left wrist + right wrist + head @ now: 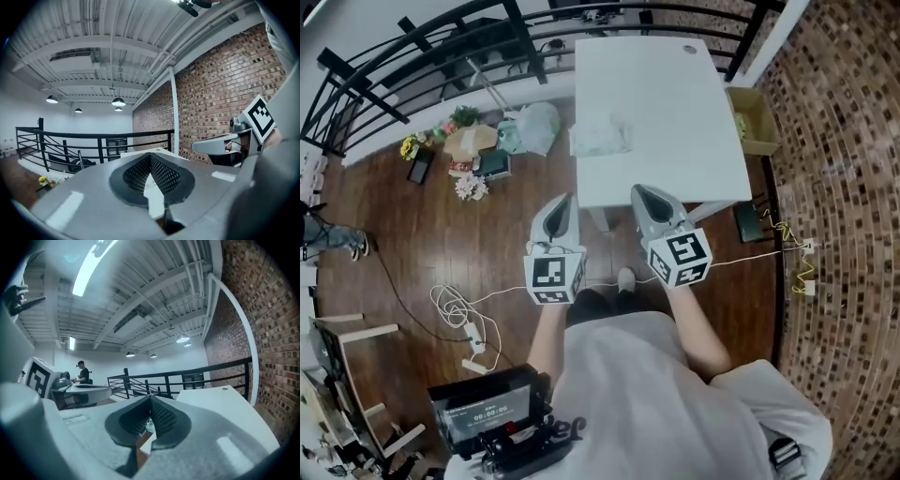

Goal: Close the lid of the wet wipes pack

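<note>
Grippers, two, closed; seemingly one wipes pack.

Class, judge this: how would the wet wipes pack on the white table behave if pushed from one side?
The wet wipes pack looks soft and wrinkled, so it probably dents rather than staying stiff. Lying flat on the smooth table, it likely slides, not tips.
</note>
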